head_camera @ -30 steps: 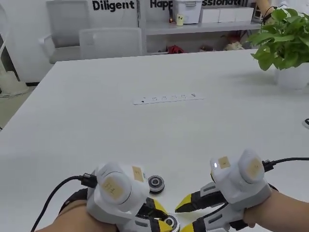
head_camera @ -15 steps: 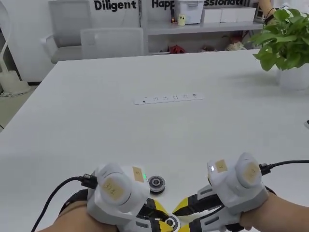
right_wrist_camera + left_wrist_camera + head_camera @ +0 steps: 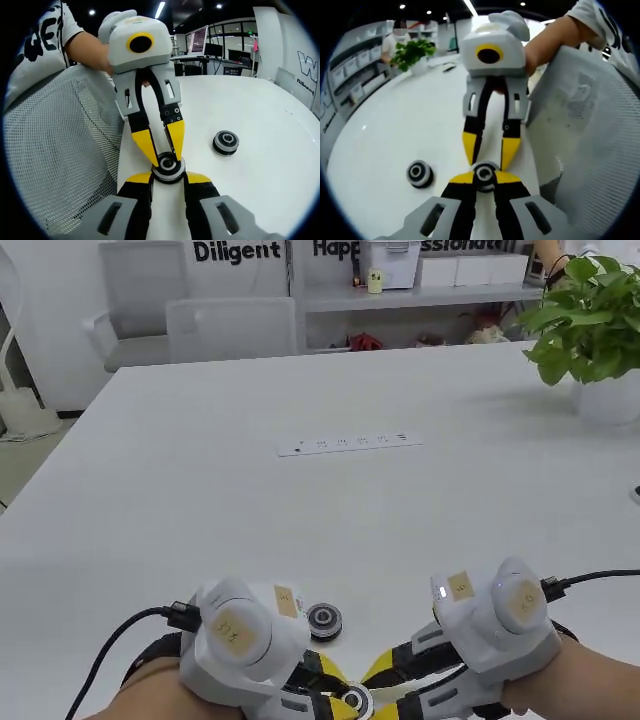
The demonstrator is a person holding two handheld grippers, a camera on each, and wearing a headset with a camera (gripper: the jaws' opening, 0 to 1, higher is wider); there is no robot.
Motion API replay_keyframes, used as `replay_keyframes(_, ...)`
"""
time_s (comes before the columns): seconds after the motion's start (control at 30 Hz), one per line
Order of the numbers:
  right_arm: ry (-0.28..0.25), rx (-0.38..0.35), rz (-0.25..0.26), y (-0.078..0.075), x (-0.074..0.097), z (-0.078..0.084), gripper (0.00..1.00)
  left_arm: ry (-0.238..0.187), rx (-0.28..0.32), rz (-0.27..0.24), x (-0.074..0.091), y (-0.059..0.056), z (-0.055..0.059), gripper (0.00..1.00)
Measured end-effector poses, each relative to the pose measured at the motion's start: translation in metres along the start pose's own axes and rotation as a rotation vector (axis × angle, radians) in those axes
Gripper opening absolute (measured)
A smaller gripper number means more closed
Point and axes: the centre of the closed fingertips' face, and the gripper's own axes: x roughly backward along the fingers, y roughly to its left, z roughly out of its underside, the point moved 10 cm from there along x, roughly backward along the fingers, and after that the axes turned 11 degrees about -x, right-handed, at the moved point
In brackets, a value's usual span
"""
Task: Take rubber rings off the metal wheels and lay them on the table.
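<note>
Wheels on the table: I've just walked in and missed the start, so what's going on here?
A person holds a tool in each hand at the near edge of the table. The left tool and the right tool face each other, both closed on the same wheel. A second wheel rests on the table beside it, untouched, its ring not yet taken off.

You've got wide-open table (image 3: 180,520) ahead right up to the power strip (image 3: 350,443), just the loose wheel (image 3: 323,620) sitting close in front of your left gripper (image 3: 328,692), the plant (image 3: 585,320) far off right, the mesh chair back (image 3: 590,125) tight at the near edge.
</note>
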Motion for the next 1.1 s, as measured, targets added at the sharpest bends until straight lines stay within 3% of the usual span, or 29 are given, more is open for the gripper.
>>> replay_keyframes(0.63, 0.017, 0.001, 0.008, -0.0010, 0.0025, 0.0019, 0.17, 0.003, -0.004, -0.002, -0.0003, 0.0000, 0.0000, 0.13)
replay_keyframes(1.1, 0.032, -0.013, 0.025, -0.0034, 0.0043, 0.0045, 0.05, 0.009, -0.003, -0.009, -0.0002, -0.0005, 0.0000, 0.13)
